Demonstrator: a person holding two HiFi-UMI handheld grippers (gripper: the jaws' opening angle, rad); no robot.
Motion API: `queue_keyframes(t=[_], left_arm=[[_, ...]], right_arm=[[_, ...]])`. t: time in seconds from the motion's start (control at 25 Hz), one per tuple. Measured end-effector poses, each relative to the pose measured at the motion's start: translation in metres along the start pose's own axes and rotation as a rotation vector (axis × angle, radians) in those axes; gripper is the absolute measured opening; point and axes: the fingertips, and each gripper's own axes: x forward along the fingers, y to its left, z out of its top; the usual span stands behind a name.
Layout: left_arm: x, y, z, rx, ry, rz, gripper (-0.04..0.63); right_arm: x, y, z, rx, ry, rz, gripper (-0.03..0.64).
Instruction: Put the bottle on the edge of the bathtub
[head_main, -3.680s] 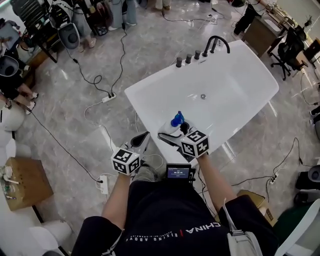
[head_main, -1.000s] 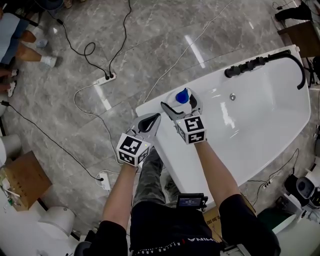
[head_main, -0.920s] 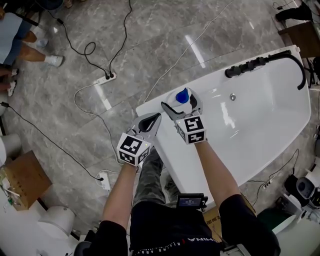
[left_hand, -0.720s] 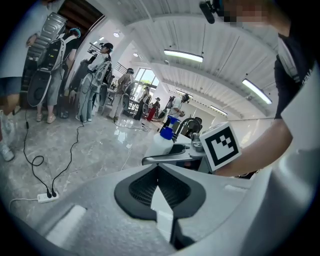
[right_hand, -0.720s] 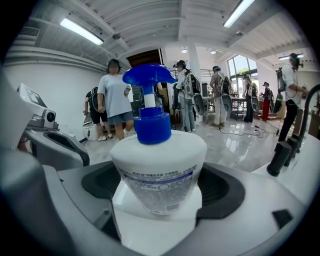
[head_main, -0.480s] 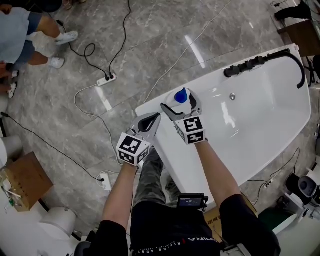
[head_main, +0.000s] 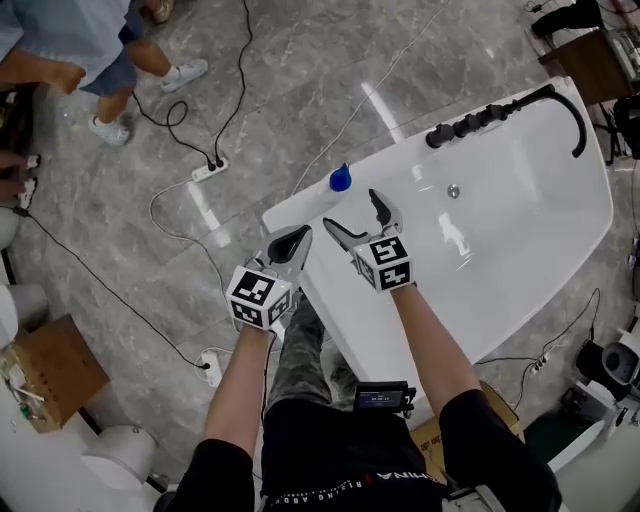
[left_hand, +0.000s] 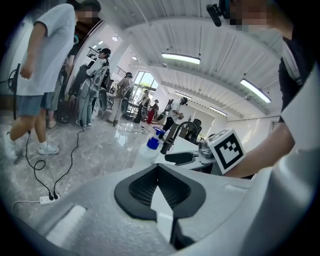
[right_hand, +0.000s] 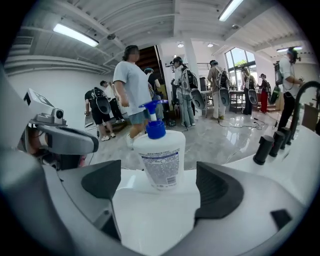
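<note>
1. Head view: recording the bottle (head_main: 336, 184) standing upright on the corner of the bathtub (head_main: 340, 300) edge. Noting the right tool (head_main: 350, 212) gaping wide just behind it, and the left tool (head_main: 297, 238) hanging beside the rim, slightly farther off.
2. Left gripper view: finding the left tool (left_hand: 159, 172) pressing its jaws together on nothing. Sighting the bottle (left_hand: 150, 147) ahead.
3. Right gripper view: seeing the right tool (right_hand: 160, 197) spread apart and touching nothing. Noting the bottle (right_hand: 160, 160) just beyond the tips, in line with the gap, long axis vertical, pump up. Judging placement done. Reckoning on a straight pull back, avoiding tipping it.
</note>
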Motion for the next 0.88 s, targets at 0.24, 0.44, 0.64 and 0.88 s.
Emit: queue_keyframes(t=[0.24,0.44,0.64,0.88], left_arm=[[-0.032,-0.06,0.004,0.024,-0.014,0.005,0.008],[-0.071,-0.116,-0.003,0.038,-0.019,0.016,0.008],[-0.112,-0.178,-0.01,0.062,-0.035,0.029,0.008],[-0.153,-0.258,-0.032,0.096,-0.045,0.023,0.008]], right_arm=[[-0.08,0.024,0.007,0.034,-0.026,0.071,0.34],[-0.161,0.045,0.006,0.089,-0.058,0.104,0.158],[-0.245,0.065,-0.003,0.106,-0.085,0.122,0.05],[-0.344,0.083,-0.033,0.059,-0.093,0.128,0.023]])
